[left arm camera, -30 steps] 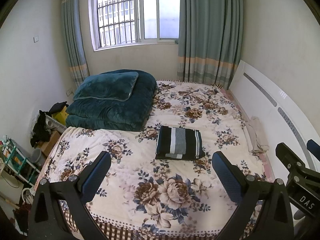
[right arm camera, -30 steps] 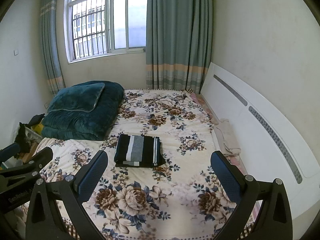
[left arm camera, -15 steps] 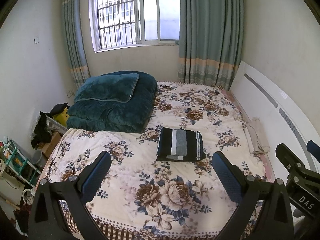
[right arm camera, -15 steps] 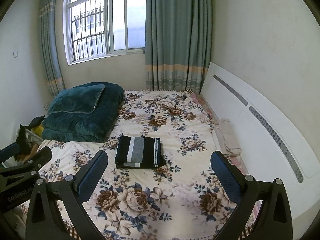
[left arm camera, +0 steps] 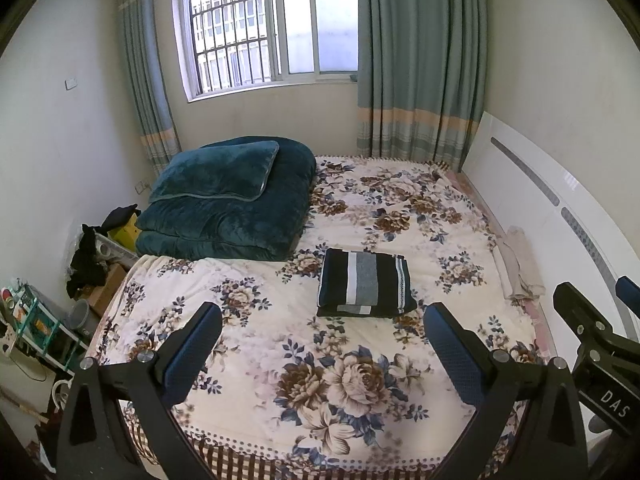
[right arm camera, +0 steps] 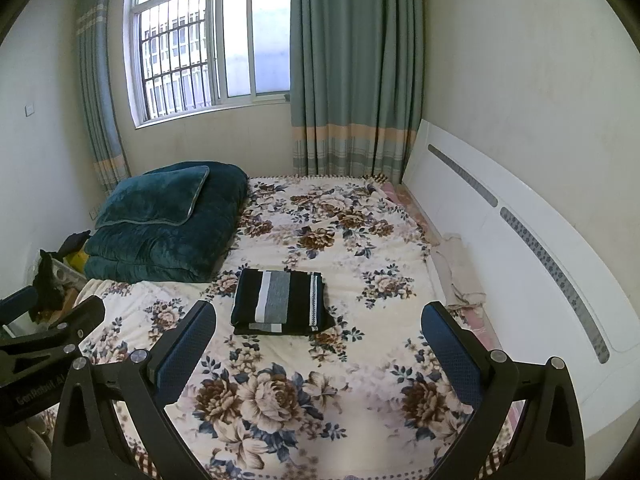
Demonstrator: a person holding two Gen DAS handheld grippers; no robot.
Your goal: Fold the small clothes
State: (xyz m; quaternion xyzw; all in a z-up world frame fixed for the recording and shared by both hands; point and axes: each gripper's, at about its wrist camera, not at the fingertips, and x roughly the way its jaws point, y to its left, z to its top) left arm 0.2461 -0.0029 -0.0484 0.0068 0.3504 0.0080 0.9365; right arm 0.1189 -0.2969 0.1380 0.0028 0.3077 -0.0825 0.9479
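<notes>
A folded black garment with grey and white stripes [left arm camera: 366, 283] lies flat in the middle of the floral bed [left arm camera: 248, 364]; it also shows in the right wrist view [right arm camera: 280, 298]. My left gripper [left arm camera: 322, 350] is open and empty, held above the bed's near edge, well short of the garment. My right gripper [right arm camera: 318, 350] is open and empty, also above the near part of the bed [right arm camera: 360, 400]. Each gripper shows at the other view's edge.
A folded teal quilt with a pillow on top [left arm camera: 228, 196] fills the bed's far left. A white headboard [left arm camera: 532, 200] runs along the right. A crumpled beige cloth [left arm camera: 520, 264] lies by it. Clutter and a rack [left arm camera: 36, 320] stand left of the bed.
Both grippers have pulled back and up a little from the bed; the folded garment has stayed in place. Both stay open.
</notes>
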